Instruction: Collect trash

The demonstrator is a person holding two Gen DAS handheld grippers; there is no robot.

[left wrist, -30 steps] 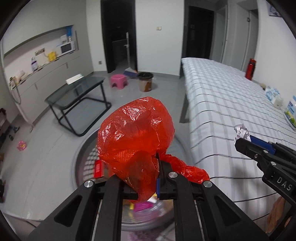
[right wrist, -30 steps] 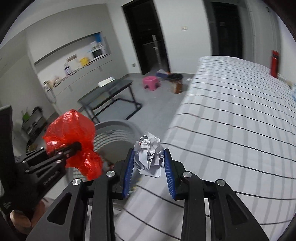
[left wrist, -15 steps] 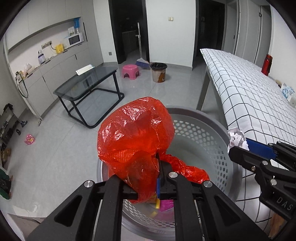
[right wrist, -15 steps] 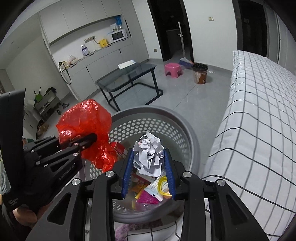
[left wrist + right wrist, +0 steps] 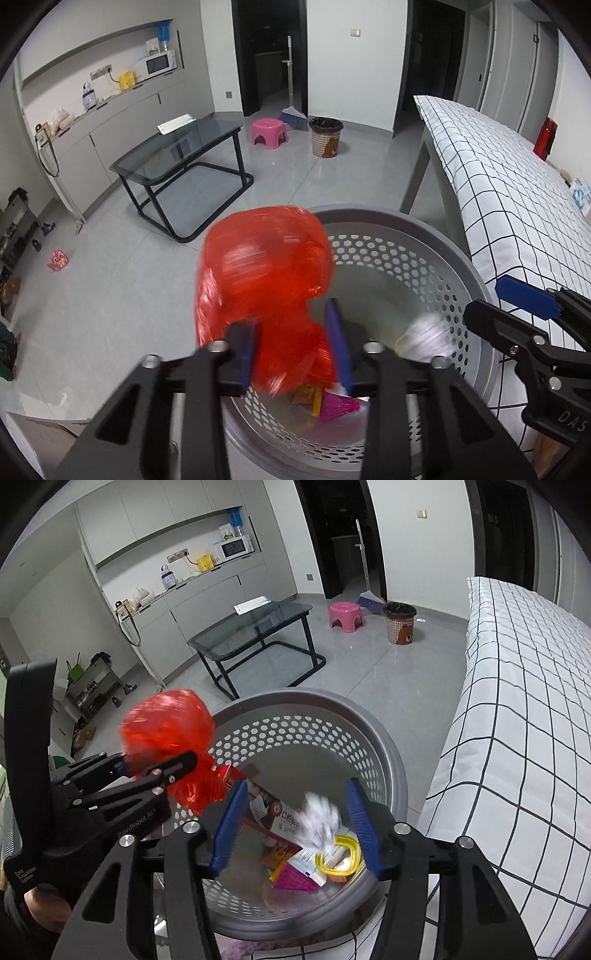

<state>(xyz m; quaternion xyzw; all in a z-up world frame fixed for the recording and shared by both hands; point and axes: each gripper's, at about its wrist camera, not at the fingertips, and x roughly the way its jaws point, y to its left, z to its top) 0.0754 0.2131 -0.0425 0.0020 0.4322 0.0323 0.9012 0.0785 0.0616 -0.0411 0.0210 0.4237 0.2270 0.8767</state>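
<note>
A grey perforated basket (image 5: 436, 236) (image 5: 332, 709) stands on the floor beside the bed, with several pieces of trash in it. My left gripper (image 5: 293, 345) (image 5: 159, 764) is open above the basket's left rim. A red plastic bag (image 5: 266, 273) (image 5: 170, 731), motion-blurred, sits loose between its blue pads. My right gripper (image 5: 295, 827) (image 5: 506, 299) is open over the basket. A crumpled white paper ball (image 5: 319, 825) (image 5: 419, 338), blurred, falls between its pads into the basket.
A bed with a white checked cover (image 5: 517, 192) (image 5: 524, 686) lies to the right. A glass table (image 5: 181, 151), a pink stool (image 5: 269, 131), a small waste bin (image 5: 325, 136) and a broom (image 5: 291, 110) stand across the grey floor.
Both grippers have opened over the basket. The paper ball has left the right gripper and drops. The red bag has come loose in the left gripper.
</note>
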